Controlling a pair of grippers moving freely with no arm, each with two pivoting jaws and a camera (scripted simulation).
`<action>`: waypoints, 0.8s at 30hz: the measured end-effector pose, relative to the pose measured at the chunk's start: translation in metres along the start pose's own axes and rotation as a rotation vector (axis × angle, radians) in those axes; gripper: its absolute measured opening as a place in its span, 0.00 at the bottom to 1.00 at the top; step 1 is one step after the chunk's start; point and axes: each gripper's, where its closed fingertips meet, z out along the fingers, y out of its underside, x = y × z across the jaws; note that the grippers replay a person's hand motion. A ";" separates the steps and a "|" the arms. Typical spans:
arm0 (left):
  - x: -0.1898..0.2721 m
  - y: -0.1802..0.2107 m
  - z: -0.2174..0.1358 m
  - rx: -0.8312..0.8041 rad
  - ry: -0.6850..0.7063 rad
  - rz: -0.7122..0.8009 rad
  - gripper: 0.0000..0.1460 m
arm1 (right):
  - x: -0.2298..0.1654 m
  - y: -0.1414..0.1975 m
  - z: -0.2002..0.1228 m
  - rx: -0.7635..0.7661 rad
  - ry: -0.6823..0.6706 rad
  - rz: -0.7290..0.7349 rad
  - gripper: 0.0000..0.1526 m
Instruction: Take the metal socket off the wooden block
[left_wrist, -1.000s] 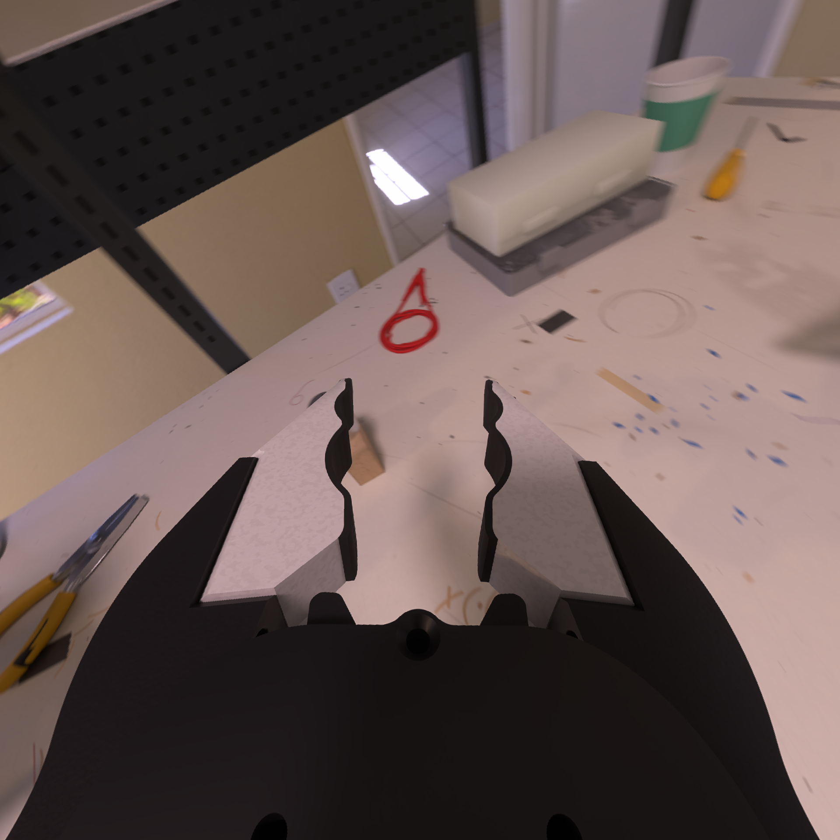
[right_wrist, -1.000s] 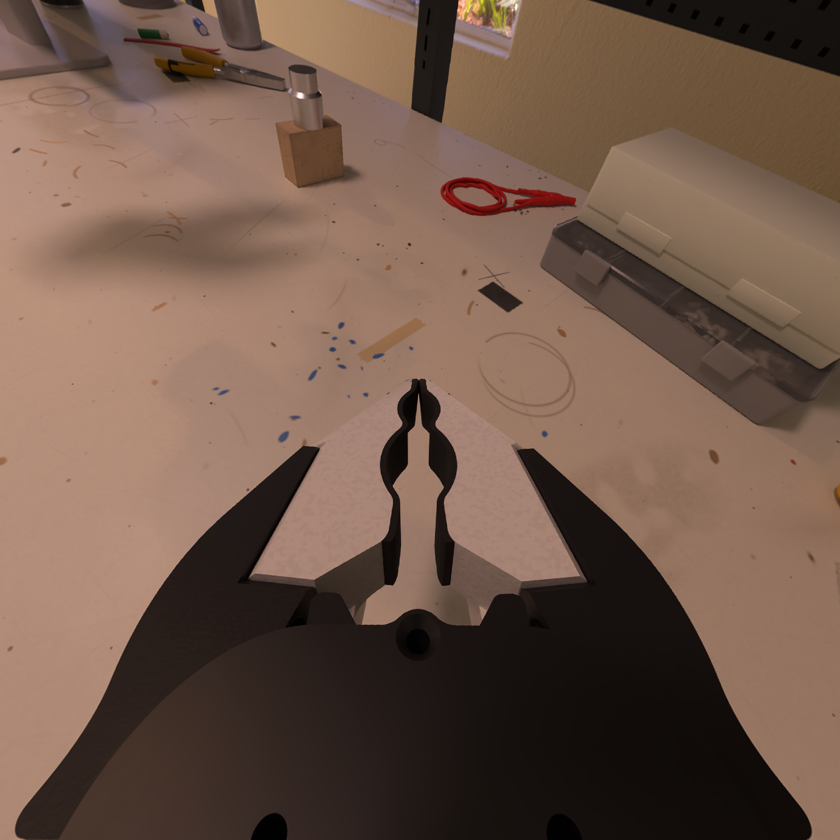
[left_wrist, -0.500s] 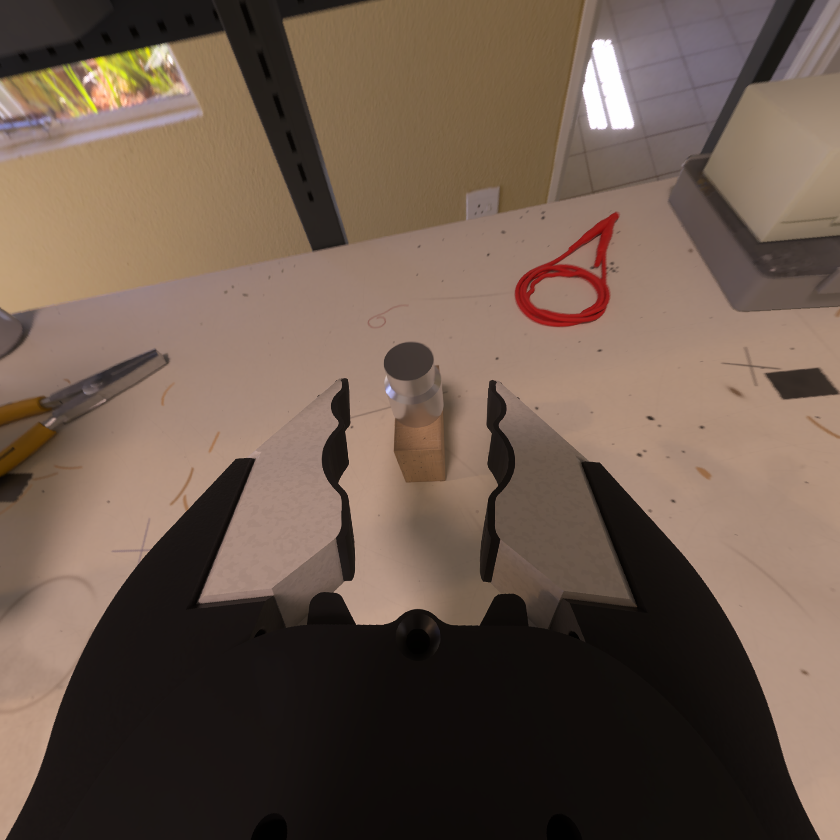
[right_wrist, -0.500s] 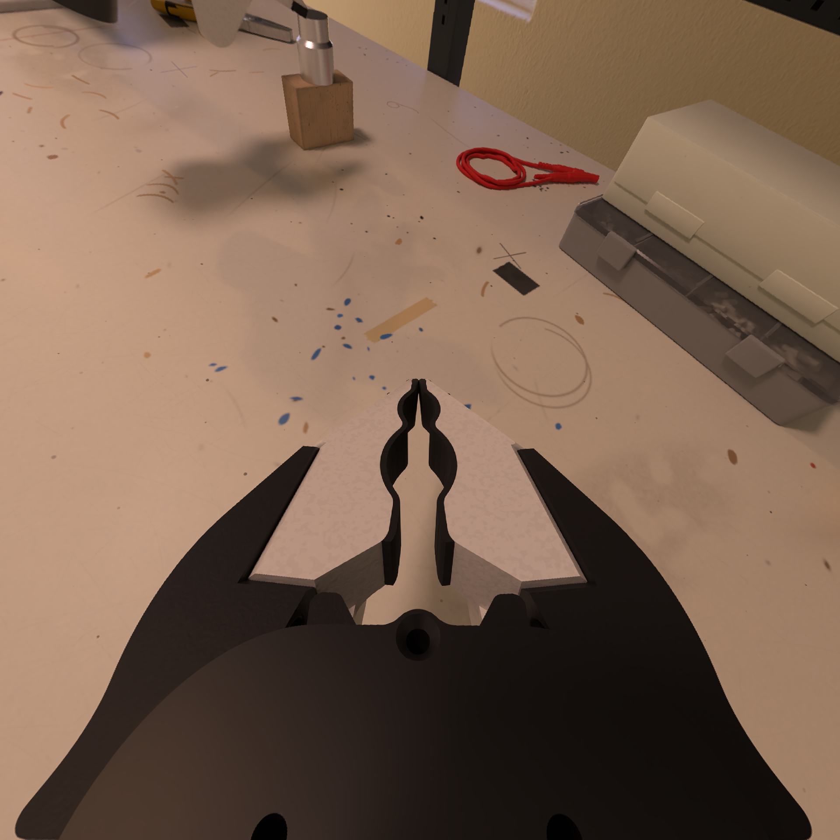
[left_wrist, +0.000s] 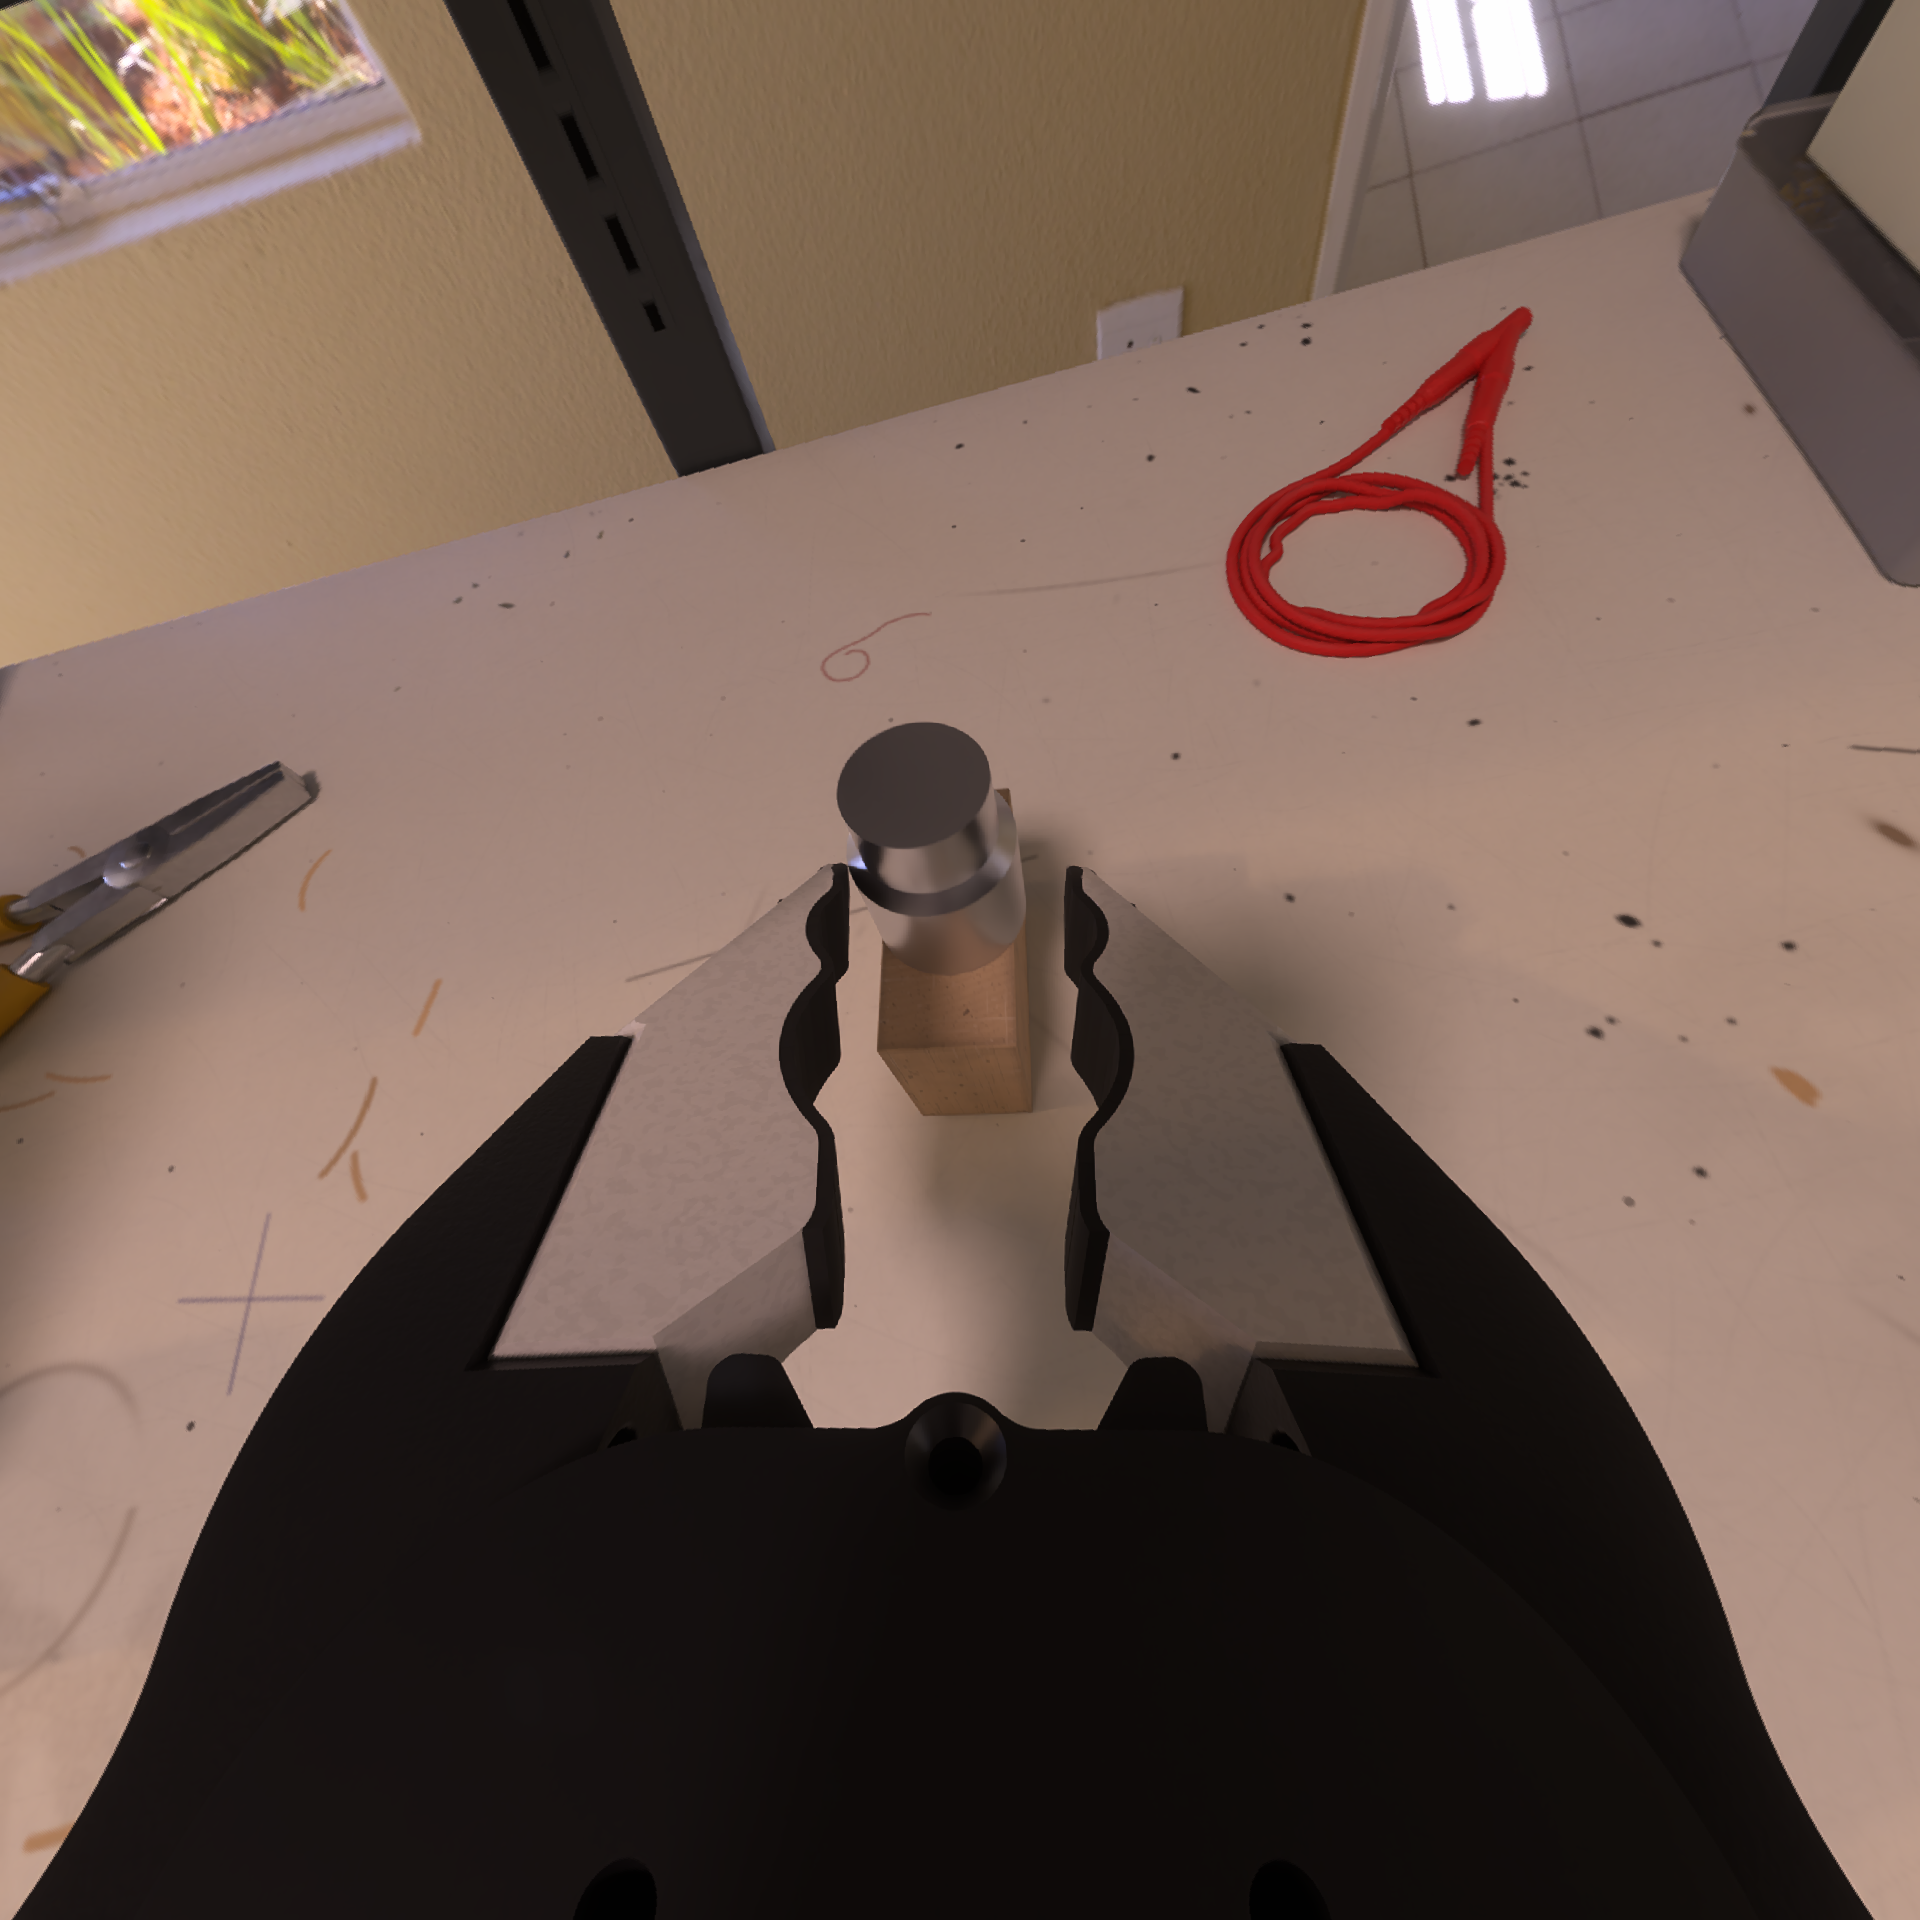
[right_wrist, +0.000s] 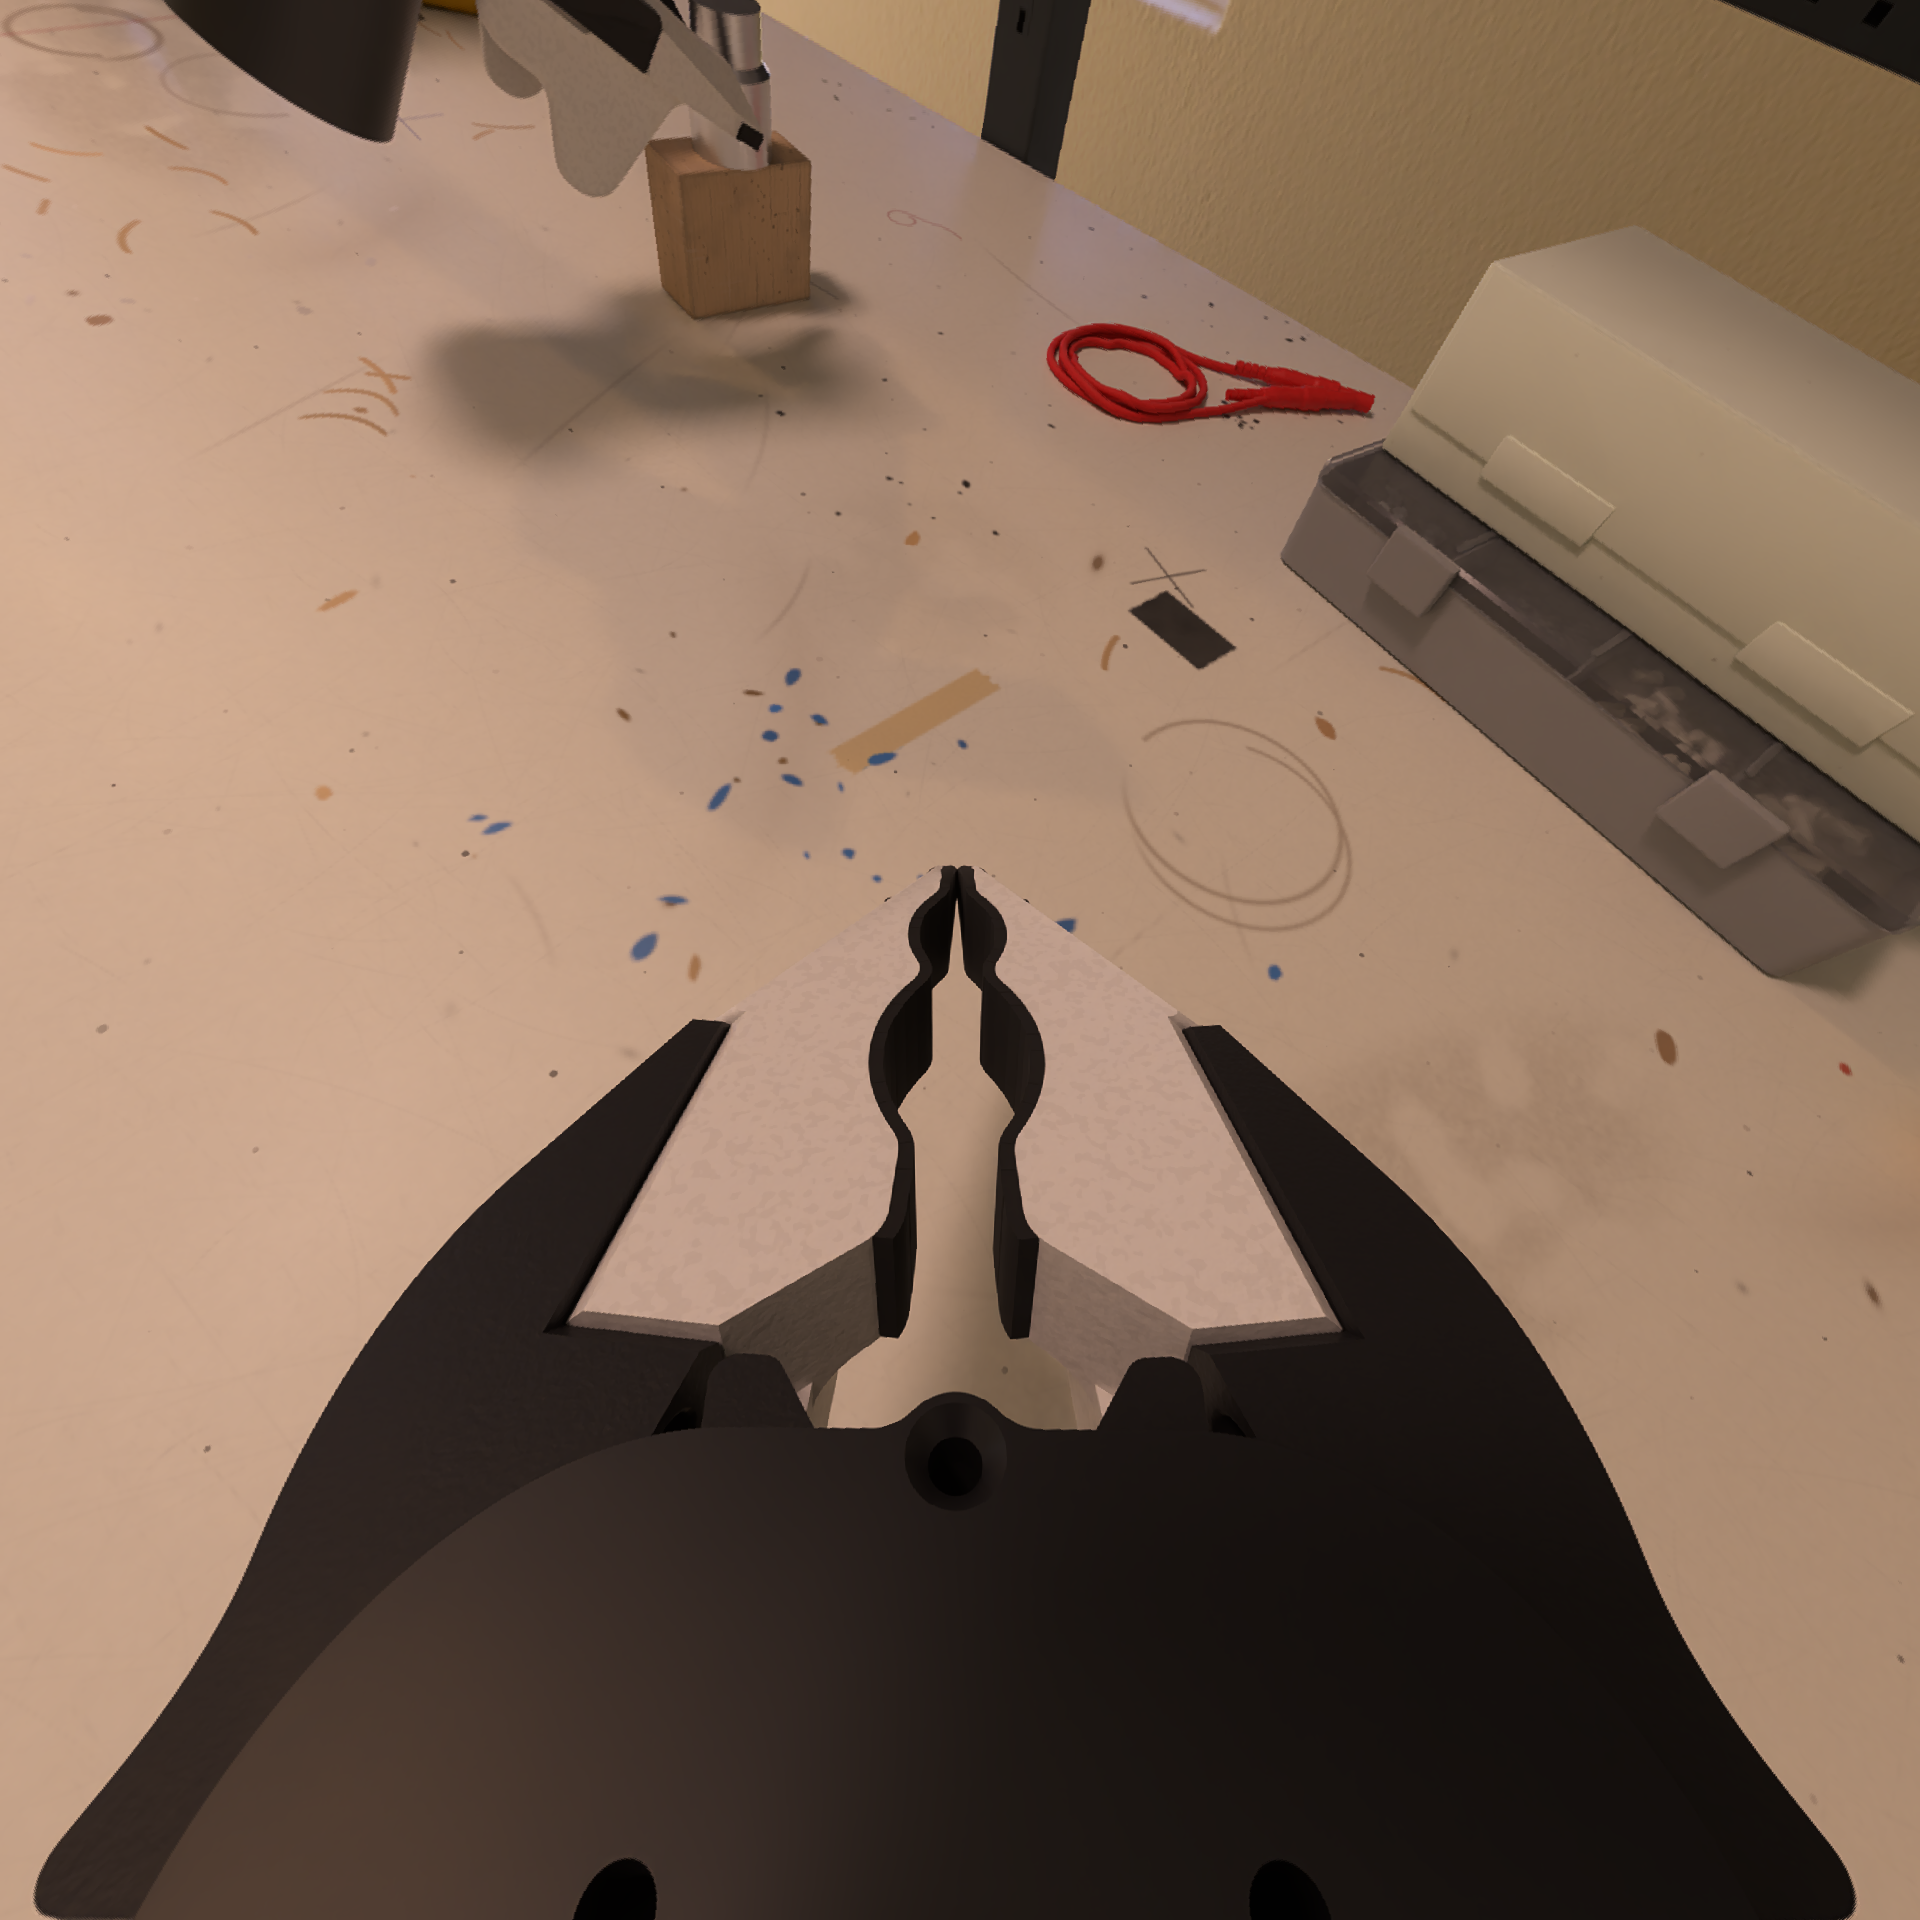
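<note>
A short silver metal socket (left_wrist: 925, 862) stands upright in a small wooden block (left_wrist: 961, 1039) on the pale workbench. My left gripper (left_wrist: 951, 883) is open, with one fingertip on each side of the socket, just above the block. I cannot tell if the left fingertip touches the socket. In the right wrist view the block (right_wrist: 732, 229) and socket (right_wrist: 740, 52) are at the far upper left, with the left gripper's fingers (right_wrist: 597, 114) around the socket. My right gripper (right_wrist: 956, 873) is shut and empty, low over the middle of the bench, well away from the block.
A coiled red cable (left_wrist: 1366, 566) lies right of the block, and also shows in the right wrist view (right_wrist: 1143, 374). Yellow-handled pliers (left_wrist: 135, 873) lie at the left. A cream and grey case (right_wrist: 1621, 582) stands at the right. A black post (left_wrist: 613, 229) rises at the bench's back edge.
My left gripper swung round to face the socket, came in close around it, and its jaws narrowed a little. My right gripper stayed shut and moved slightly forward.
</note>
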 end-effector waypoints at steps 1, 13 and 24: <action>-0.001 -0.001 0.002 -0.005 -0.005 0.006 0.27 | 0.000 0.000 0.000 -0.001 0.001 -0.002 0.00; -0.011 -0.031 -0.015 0.040 -0.009 0.024 0.23 | 0.002 0.001 0.000 -0.001 0.003 0.004 0.00; 0.043 -0.102 -0.130 0.369 0.210 0.048 0.23 | 0.001 -0.006 -0.003 0.036 0.012 -0.010 0.00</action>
